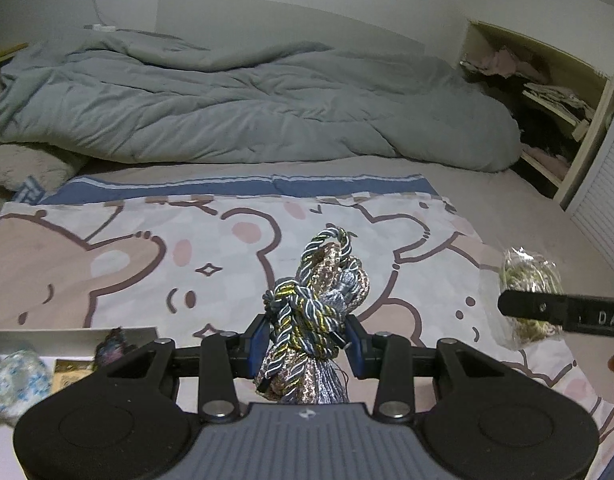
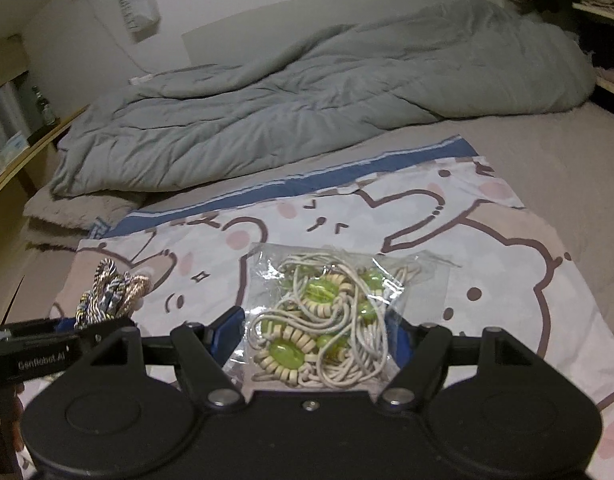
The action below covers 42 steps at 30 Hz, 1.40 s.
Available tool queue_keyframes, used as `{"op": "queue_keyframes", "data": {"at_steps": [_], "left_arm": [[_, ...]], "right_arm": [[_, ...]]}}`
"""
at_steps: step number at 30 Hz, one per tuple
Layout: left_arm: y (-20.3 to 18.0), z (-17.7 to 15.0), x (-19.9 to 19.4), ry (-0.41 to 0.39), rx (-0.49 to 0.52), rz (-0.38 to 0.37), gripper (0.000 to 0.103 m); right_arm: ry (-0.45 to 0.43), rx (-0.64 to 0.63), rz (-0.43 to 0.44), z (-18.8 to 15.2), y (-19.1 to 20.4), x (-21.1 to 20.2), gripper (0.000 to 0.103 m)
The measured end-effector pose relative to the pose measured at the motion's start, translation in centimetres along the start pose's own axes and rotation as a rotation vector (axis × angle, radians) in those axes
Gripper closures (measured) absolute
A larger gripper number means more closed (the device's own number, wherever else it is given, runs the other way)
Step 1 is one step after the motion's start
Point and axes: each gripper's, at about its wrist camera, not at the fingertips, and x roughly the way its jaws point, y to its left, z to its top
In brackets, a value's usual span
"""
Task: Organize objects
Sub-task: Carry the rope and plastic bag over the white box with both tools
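My left gripper (image 1: 307,340) is shut on a bundle of twisted cords (image 1: 319,300) in grey, gold and pink, held above the bear-print cloth (image 1: 147,264). The bundle also shows at the left of the right wrist view (image 2: 111,292). My right gripper (image 2: 317,332) is shut on a clear plastic bag of cream cords with green beads (image 2: 327,312), held over the same cloth (image 2: 487,280). That bag and the right gripper's finger show at the right of the left wrist view (image 1: 527,284).
A rumpled grey duvet (image 1: 227,108) lies across the bed behind the cloth. A box with small packets (image 1: 23,372) sits at the lower left. Open shelves with clothes (image 1: 547,92) stand at the right. A wooden shelf (image 2: 23,140) runs along the left.
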Motion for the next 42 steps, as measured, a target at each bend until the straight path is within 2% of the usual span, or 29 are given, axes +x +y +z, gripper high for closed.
{"op": "queue_keyframes", "data": {"at_steps": [10, 23, 42], "left_arm": [[1.6, -1.4, -2.6, -0.031, -0.034, 0.053, 0.062], [5.4, -3.5, -4.6, -0.033, -0.067, 0.11, 0.062], [13.8, -6.0, -9.4, -0.035, -0.118, 0.19, 0.062]], "right_arm": [[-0.034, -0.069, 0.007, -2.2, 2.0, -1.4, 0.029], [-0.017, -0.047, 0.037, -3.2, 3.7, -0.5, 0.029], [0.05, -0.112, 0.197, -4.4, 13.1, 2.2, 0.029]]}}
